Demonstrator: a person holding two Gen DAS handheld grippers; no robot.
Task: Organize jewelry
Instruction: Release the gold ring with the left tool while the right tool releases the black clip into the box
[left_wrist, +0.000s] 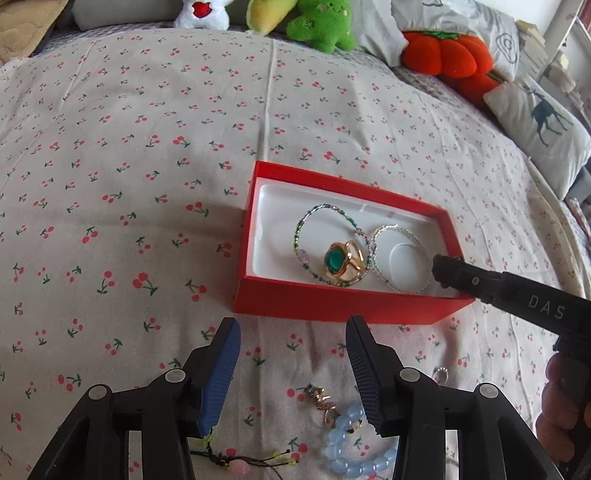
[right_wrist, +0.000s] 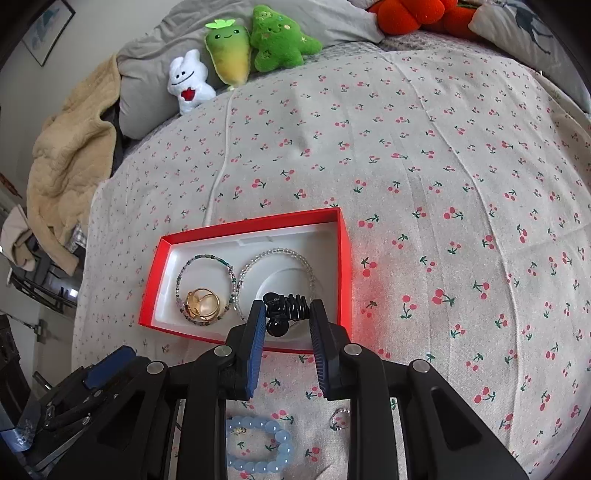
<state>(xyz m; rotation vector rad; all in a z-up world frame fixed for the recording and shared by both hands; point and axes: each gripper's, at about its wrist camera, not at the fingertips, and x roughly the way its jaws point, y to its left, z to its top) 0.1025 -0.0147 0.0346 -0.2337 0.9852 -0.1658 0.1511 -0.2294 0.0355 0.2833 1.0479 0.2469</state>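
Note:
A red box (left_wrist: 332, 306) with a white liner holds a green bead bracelet (left_wrist: 325, 207), a gold ring with a green stone (left_wrist: 338, 260) and a clear bead bracelet (left_wrist: 397, 226). My right gripper (right_wrist: 287, 312) is shut on a black hair claw (right_wrist: 286, 308) above the box's (right_wrist: 343, 266) near right corner; one of its fingers (left_wrist: 480, 284) reaches in from the right in the left wrist view. My left gripper (left_wrist: 291, 325) stands open just short of the box, with nothing between its fingers. A blue bead bracelet (left_wrist: 347, 450), a gold charm (left_wrist: 323, 402) and a silver ring (right_wrist: 340, 419) lie loose on the sheet.
Everything sits on a bed with a cherry-print sheet (left_wrist: 129, 184). A black cord bracelet with a pink bead (left_wrist: 236, 461) lies under my left gripper. Plush toys (right_wrist: 236, 48), an orange pumpkin cushion (left_wrist: 447, 51) and a deer pillow (left_wrist: 543, 122) line the far edge. A beige blanket (right_wrist: 70, 166) hangs at the left.

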